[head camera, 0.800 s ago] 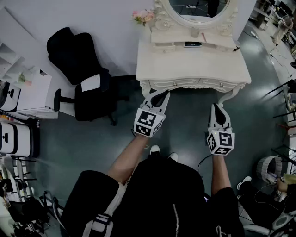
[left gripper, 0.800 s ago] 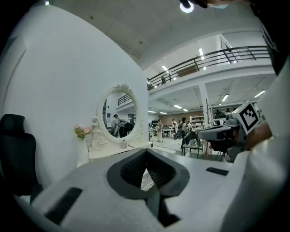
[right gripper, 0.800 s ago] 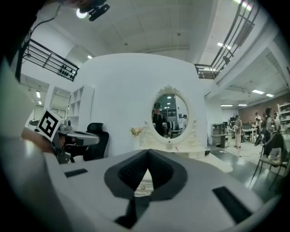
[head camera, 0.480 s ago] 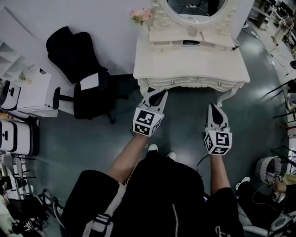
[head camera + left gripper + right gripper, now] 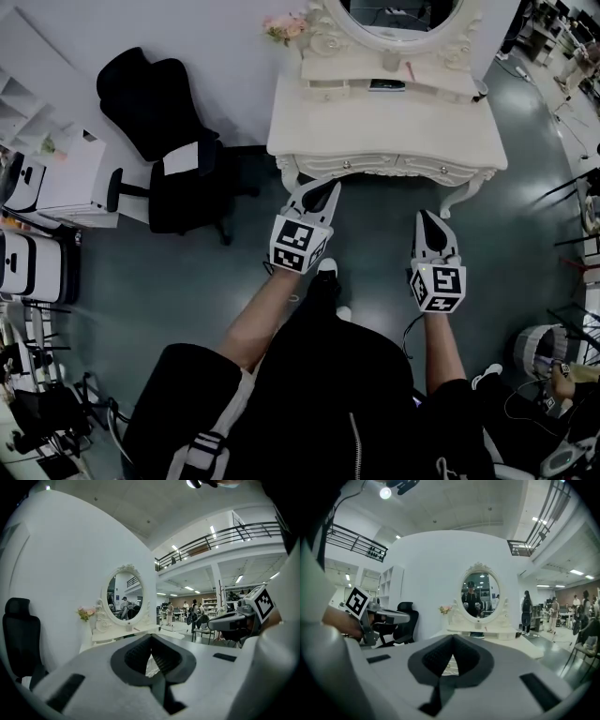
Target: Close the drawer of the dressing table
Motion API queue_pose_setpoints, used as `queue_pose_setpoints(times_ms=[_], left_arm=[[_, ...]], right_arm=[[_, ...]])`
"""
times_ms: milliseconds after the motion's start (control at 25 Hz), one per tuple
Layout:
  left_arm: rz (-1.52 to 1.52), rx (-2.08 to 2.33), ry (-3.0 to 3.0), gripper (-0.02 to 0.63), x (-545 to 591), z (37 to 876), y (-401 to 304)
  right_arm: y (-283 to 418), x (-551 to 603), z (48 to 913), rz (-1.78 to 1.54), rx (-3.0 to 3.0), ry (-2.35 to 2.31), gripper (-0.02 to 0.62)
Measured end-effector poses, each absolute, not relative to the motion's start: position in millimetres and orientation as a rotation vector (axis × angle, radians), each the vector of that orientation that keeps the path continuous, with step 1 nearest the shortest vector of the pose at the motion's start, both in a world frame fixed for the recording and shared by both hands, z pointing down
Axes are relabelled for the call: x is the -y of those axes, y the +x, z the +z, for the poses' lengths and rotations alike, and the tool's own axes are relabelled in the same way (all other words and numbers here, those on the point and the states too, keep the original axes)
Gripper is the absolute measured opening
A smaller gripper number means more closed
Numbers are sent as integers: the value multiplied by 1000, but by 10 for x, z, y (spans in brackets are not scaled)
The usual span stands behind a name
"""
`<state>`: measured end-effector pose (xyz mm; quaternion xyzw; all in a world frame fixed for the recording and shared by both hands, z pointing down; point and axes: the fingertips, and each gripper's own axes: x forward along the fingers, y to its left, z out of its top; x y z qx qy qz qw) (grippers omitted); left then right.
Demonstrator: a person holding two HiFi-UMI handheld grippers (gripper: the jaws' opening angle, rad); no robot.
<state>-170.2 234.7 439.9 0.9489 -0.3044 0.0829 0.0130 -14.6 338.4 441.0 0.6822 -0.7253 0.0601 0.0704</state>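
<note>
The white dressing table [image 5: 386,131] stands against the wall ahead of me, with an oval mirror [image 5: 401,11] on top. Its two front drawers, with small knobs [image 5: 350,165], look flush with the frame. My left gripper [image 5: 322,190] hovers just short of the table's left front leg, jaws shut and empty. My right gripper [image 5: 427,219] hangs further back at the right, also shut with nothing in it. In the left gripper view the gripper [image 5: 151,653] points at the mirror [image 5: 124,599]. In the right gripper view the gripper [image 5: 452,656] faces the mirror [image 5: 480,595].
A black office chair [image 5: 159,131] stands left of the table. White cabinets [image 5: 56,183] line the left edge. Pink flowers [image 5: 289,30] sit on the table's back left corner. A dark flat object [image 5: 386,84] lies on its upper shelf. A basket [image 5: 539,347] is at the right.
One of the person's feet has stepped forward towards the table. Both grippers stay shut and hold about the same place in front of it.
</note>
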Motion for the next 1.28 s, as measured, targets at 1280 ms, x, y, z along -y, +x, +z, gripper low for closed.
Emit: queue_pose_setpoints(times_ms=[1280], left_arm=[[276, 766, 3011, 6, 291, 4566, -237]], right_arm=[[1039, -636, 4416, 204, 2135, 2108, 0]])
